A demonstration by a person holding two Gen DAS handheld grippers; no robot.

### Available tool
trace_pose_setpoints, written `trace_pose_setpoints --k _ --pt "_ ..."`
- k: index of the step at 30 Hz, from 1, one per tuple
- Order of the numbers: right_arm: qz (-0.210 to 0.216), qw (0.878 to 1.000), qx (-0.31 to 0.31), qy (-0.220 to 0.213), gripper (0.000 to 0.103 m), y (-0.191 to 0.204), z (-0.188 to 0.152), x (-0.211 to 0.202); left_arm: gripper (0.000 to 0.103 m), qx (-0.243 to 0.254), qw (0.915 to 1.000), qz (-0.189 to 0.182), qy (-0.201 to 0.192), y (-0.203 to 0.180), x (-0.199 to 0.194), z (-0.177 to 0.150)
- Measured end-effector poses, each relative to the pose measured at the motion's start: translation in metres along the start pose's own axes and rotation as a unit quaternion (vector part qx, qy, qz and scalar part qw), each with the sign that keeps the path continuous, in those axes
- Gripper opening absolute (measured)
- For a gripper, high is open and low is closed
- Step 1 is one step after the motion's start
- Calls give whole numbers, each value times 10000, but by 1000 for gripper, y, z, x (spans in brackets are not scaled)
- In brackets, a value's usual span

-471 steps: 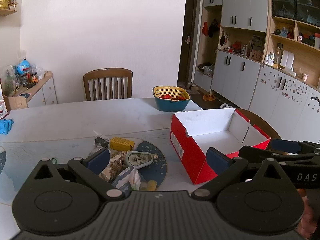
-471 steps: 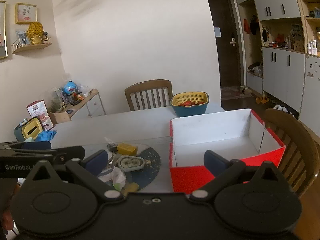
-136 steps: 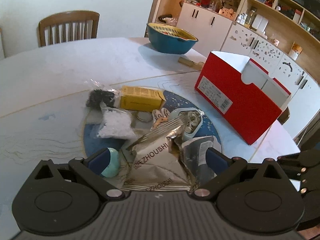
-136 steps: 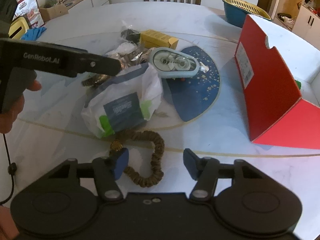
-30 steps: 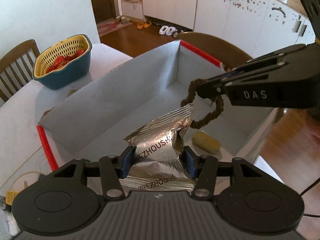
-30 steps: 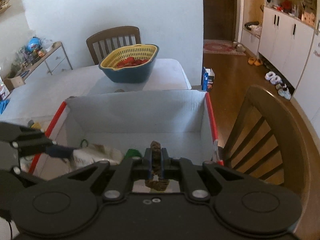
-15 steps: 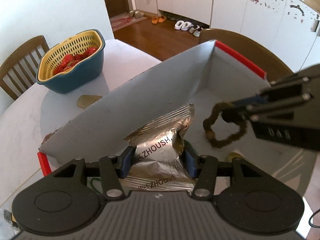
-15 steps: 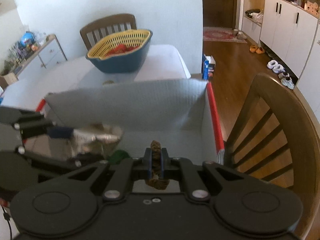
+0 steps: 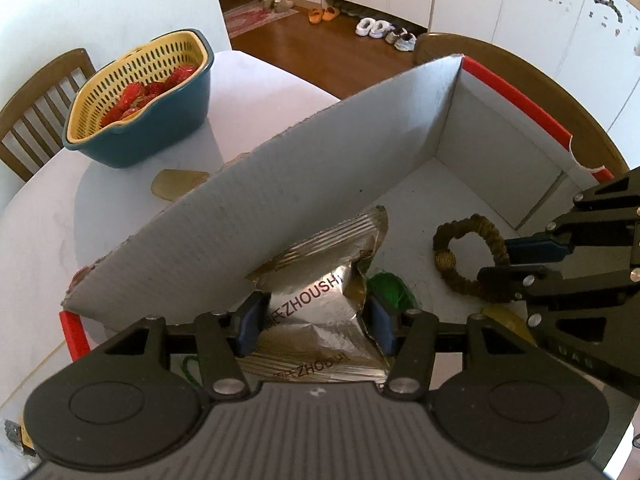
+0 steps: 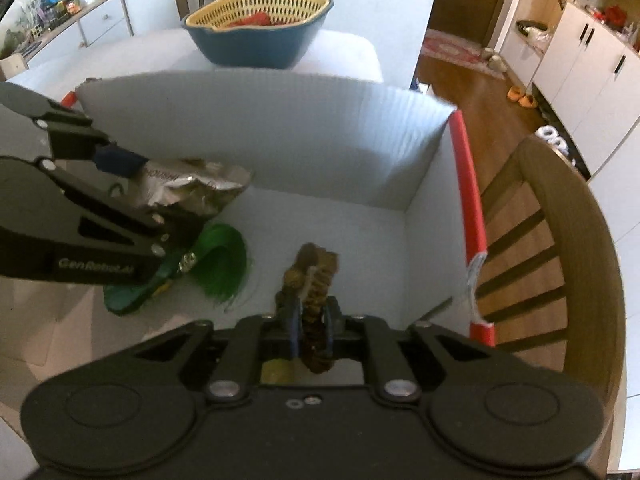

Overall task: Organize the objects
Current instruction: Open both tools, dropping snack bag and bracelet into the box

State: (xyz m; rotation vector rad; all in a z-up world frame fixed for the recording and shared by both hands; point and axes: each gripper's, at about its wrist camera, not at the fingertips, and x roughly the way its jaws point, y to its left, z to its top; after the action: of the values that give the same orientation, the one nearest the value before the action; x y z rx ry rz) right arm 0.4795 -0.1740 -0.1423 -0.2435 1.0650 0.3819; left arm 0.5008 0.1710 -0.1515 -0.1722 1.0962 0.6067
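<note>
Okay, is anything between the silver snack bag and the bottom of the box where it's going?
Partly. The left gripper holds the silver snack bag inside the red box. A green brush-like item lies on the floor just beside and below it. The floor near the long white wall looks bare.

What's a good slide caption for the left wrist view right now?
Left gripper lowers a silver foil packet into the red shoebox while the right gripper holds a brown scrunchie inside.

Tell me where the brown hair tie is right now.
The hair tie is pinched in the right tool, low inside the red box, right of the foil packet and the green tassel.
</note>
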Motion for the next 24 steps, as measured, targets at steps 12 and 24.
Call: trace_pose_setpoints --k 12,24 --pt "140 9997 120 -156 31 -6 -5 -13 71 17 9999 -78 -88 -1 -7 -4" --pt "284 9978 307 -506 46 -5 -13 -43 79 -78 9991 -150 -387 -1 -37 -14"
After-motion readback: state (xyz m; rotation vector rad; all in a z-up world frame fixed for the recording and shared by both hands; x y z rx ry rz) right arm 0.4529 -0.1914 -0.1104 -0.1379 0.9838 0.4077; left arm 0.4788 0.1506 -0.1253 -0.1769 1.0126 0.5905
